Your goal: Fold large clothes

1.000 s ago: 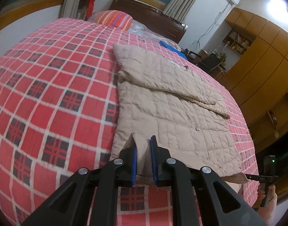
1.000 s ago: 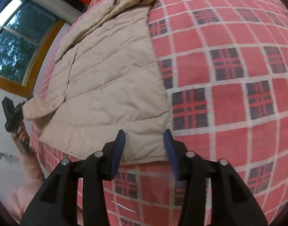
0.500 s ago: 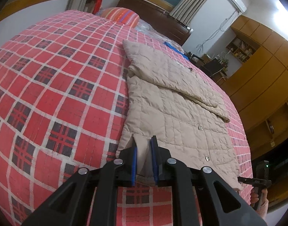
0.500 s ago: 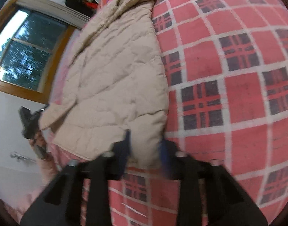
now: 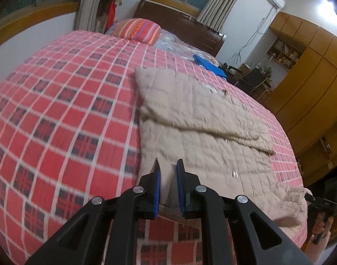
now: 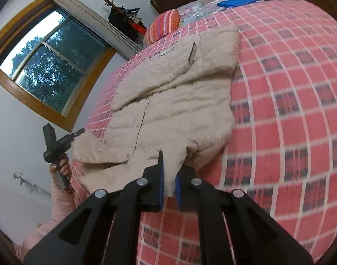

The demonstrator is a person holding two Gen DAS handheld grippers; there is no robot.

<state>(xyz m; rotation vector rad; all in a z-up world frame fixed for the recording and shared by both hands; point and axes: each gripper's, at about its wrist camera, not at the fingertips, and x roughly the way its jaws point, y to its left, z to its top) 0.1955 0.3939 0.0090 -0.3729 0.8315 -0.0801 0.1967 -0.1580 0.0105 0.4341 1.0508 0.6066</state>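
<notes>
Broadly, spread over a red checked bedspread, with a striped pillow at the far end and a blue cloth far right. Lying flat near the middle toward the near edge: a beige quilted jacket, front up, one sleeve already folded across the chest, snaps visible down the placket. Remaining, as a judgement: bringing the hem up toward the collar, then perhaps a second fold; roughly midway. Hem lifted a little at both near corners, cloth bunched and rippling on the right side. Clamped on the left hem corner, the left gripper, blue pads pinching a fold of fabric. Likewise shut upon the right hem corner, the right gripper, cloth draped between its fingers. Visible in the right wrist view, a hand around the other tool's handle.
</notes>
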